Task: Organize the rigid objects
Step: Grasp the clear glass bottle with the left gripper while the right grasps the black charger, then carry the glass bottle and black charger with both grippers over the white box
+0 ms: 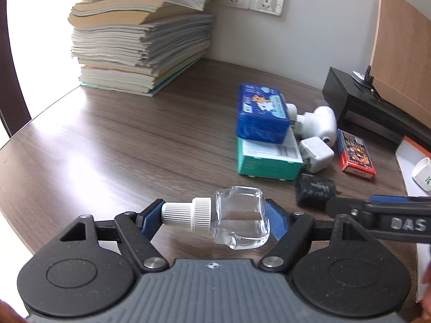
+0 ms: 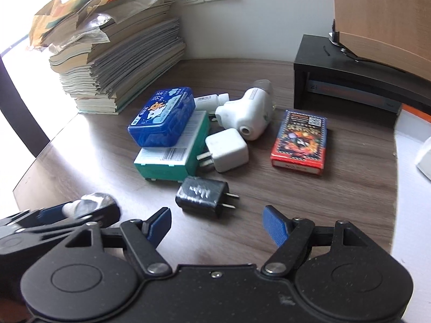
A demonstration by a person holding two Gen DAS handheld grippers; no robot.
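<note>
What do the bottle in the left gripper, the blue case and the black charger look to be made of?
Bottle: clear glass or hard clear plastic, glossy; the table shows through it; the ribbed white cap looks like plastic.
Blue case: glossy moulded plastic with a printed lid, going by its sheen and rounded edges.
Black charger: matt black plastic with two bare metal prongs.

Strong daylight pours in from the left and washes that edge to white in both views, laying pale glare across the desk [image 1: 113,145]. Fisheye bending curves the borders, corners go dark, and the papers [image 2: 113,53] look slightly soft
</note>
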